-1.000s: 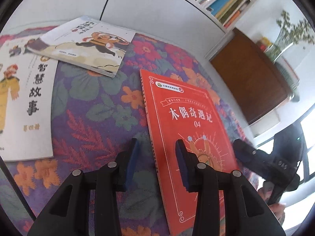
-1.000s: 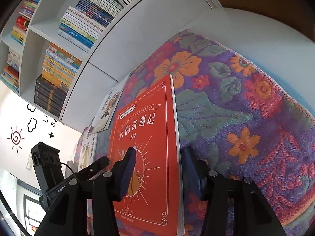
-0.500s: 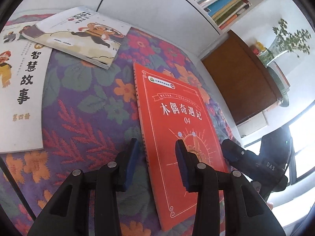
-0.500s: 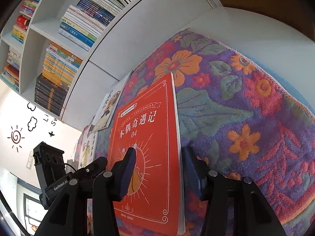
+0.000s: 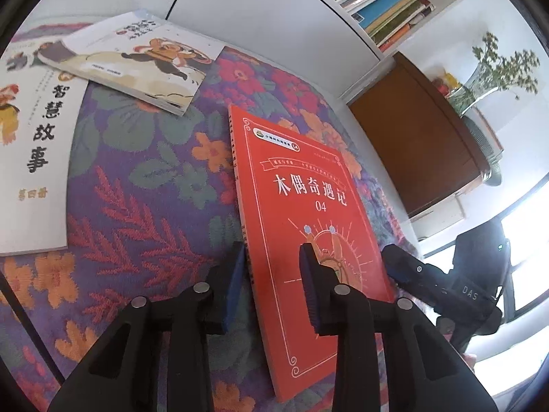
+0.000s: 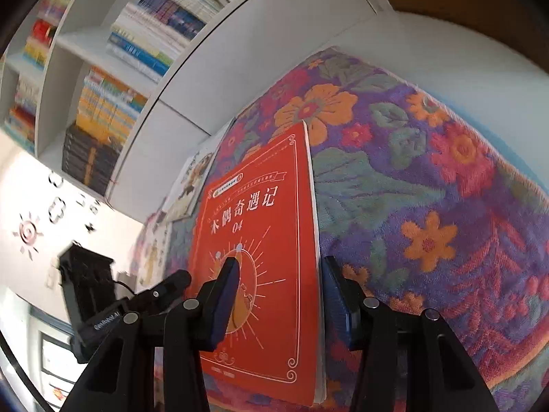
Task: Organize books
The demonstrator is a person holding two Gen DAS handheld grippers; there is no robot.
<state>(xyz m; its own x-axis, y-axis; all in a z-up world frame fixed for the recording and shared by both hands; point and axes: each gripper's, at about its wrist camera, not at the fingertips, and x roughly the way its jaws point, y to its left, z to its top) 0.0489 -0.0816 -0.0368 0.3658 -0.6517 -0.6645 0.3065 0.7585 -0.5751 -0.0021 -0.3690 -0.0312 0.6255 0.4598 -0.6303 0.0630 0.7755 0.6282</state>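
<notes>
A red book [image 5: 302, 206] lies flat on the flowered cloth [image 5: 144, 185]; it also shows in the right wrist view [image 6: 260, 240]. My left gripper [image 5: 272, 274] is open, its jaws standing either side of the book's spine edge. My right gripper [image 6: 279, 295] is open, its jaws standing either side of the book's page edge. A pale picture book [image 5: 137, 61] and a white book with black characters [image 5: 31, 144] lie at the far left. The right gripper's finger [image 5: 401, 267] shows past the red book in the left wrist view.
White shelves packed with books [image 6: 113, 103] stand behind the cloth [image 6: 429, 206]. A brown cabinet [image 5: 411, 144] with a plant vase [image 5: 480, 86] stands to the right. The left gripper's body [image 6: 103, 309] shows in the right wrist view.
Both grippers have moved in along the red book, so its two long edges now lie between their open jaws. The books have not moved.
</notes>
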